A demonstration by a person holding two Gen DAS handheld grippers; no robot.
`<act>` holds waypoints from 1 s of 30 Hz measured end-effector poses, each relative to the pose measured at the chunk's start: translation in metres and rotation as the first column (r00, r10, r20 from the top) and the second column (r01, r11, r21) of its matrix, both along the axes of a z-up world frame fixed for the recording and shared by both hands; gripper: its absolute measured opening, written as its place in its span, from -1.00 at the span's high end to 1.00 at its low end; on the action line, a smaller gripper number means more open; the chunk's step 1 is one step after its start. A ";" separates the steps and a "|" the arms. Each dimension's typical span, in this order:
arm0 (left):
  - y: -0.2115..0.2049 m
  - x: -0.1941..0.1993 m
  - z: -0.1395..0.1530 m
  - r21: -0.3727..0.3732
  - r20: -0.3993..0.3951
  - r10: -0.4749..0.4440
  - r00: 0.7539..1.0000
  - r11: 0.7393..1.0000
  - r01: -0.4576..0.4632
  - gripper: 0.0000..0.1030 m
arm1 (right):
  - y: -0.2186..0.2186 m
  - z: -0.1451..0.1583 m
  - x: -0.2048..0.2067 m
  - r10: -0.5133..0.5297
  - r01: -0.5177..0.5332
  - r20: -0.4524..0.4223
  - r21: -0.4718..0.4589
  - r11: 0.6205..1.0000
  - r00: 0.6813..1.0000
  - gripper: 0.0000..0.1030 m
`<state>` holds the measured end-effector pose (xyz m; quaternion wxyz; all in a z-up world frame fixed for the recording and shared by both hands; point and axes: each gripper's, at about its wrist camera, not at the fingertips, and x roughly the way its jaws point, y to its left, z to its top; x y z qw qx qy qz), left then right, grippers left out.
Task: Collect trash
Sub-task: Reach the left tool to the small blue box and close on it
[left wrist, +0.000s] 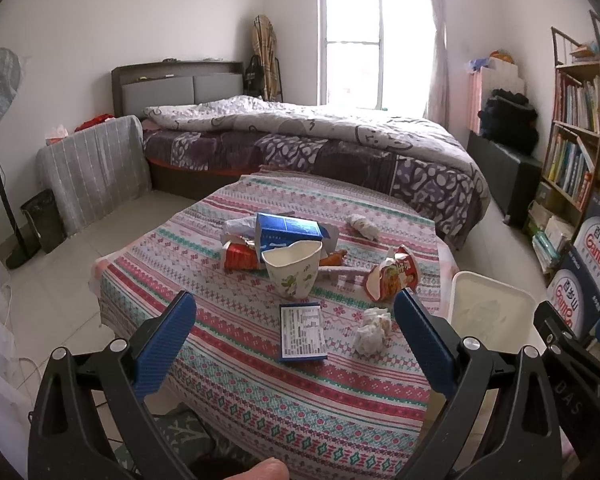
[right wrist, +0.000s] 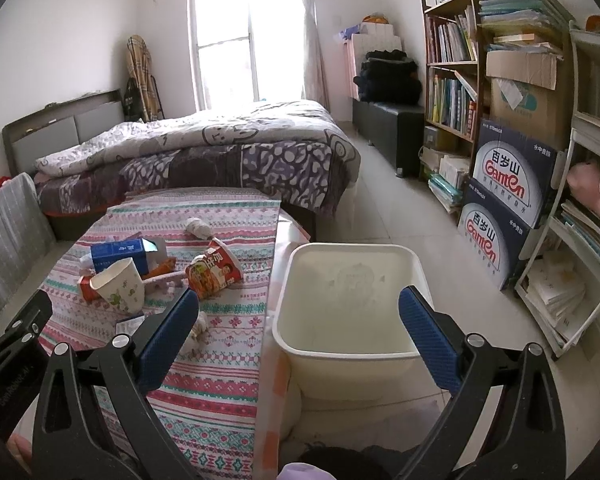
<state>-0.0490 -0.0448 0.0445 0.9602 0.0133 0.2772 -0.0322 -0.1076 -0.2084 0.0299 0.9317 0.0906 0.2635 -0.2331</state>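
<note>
- Left wrist view: left gripper (left wrist: pixel 296 312) wide open, empty, above the table's trash — nothing collected yet.
- Right gripper (right wrist: pixel 300 308) likewise gapes empty over the bin (right wrist: pixel 352 354).
- Next, I judge: close on the crumpled tissue (left wrist: pixel 374 330).

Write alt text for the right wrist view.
An open right gripper hovers above a white bin on the floor beside a table with a patterned cloth. On the table lie a paper cup, a blue carton and a red snack bag; a bed and bookshelf stand behind.
</note>
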 end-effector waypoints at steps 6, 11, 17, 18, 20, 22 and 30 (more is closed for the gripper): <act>0.019 0.035 -0.026 -0.073 -0.180 0.026 0.983 0.997 -0.039 -0.87 | -0.013 -0.020 0.017 0.016 -0.008 -0.101 0.079 0.997 0.995 -0.86; 0.040 0.080 -0.067 -0.069 -0.394 0.037 0.918 0.995 -0.070 -0.87 | -0.035 -0.049 0.034 0.019 0.028 -0.223 0.205 0.978 0.975 -0.86; 0.039 0.124 -0.103 -0.045 -0.525 0.036 0.850 0.997 -0.070 -0.87 | -0.054 -0.073 0.044 0.015 0.078 -0.294 0.302 0.950 0.956 -0.86; 0.034 0.130 -0.106 -0.038 -0.534 0.032 0.845 0.997 -0.062 -0.87 | -0.058 -0.077 0.046 0.015 0.086 -0.303 0.316 0.945 0.953 -0.86; 0.027 0.140 -0.111 -0.046 -0.559 0.019 0.829 0.998 -0.053 -0.87 | -0.062 -0.082 0.048 0.016 0.093 -0.313 0.331 0.939 0.950 -0.86; 0.016 0.152 -0.118 -0.045 -0.582 0.016 0.813 0.998 -0.053 -0.87 | -0.066 -0.088 0.052 0.020 0.101 -0.329 0.346 0.933 0.944 -0.86; -0.014 0.184 -0.145 0.065 -0.641 0.075 0.764 0.997 -0.043 -0.86 | -0.069 -0.099 0.068 0.041 0.097 -0.368 0.351 0.931 0.929 -0.86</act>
